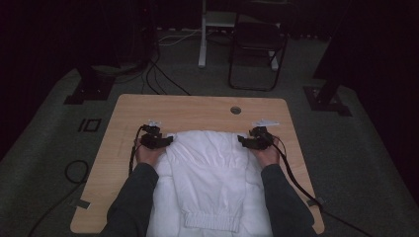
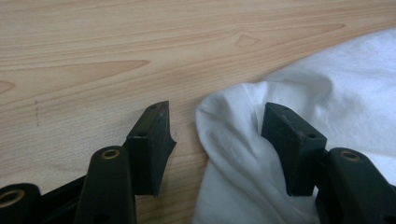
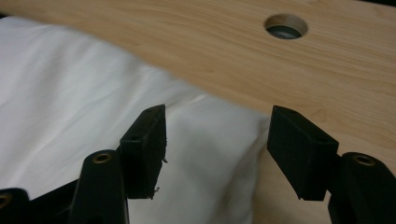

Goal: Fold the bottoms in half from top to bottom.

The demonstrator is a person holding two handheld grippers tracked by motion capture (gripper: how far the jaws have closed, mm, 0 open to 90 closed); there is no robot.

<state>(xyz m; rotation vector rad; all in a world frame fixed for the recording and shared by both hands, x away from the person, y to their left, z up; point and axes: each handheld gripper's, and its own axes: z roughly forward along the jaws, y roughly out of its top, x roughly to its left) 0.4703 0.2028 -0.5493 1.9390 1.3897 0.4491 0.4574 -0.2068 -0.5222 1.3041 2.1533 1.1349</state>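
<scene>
White garment (image 1: 207, 173) spreads across my wooden table (image 1: 133, 106), its near end cut off. Both my left gripper (image 2: 217, 126) and right gripper (image 3: 217, 135) have jaws apart, a cloth corner bunched between each pair

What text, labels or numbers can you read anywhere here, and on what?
None are readable. The white garment, the wooden table and both grippers, left and right, carry no visible print. The square outline on the floor is a mark, not text.
</scene>
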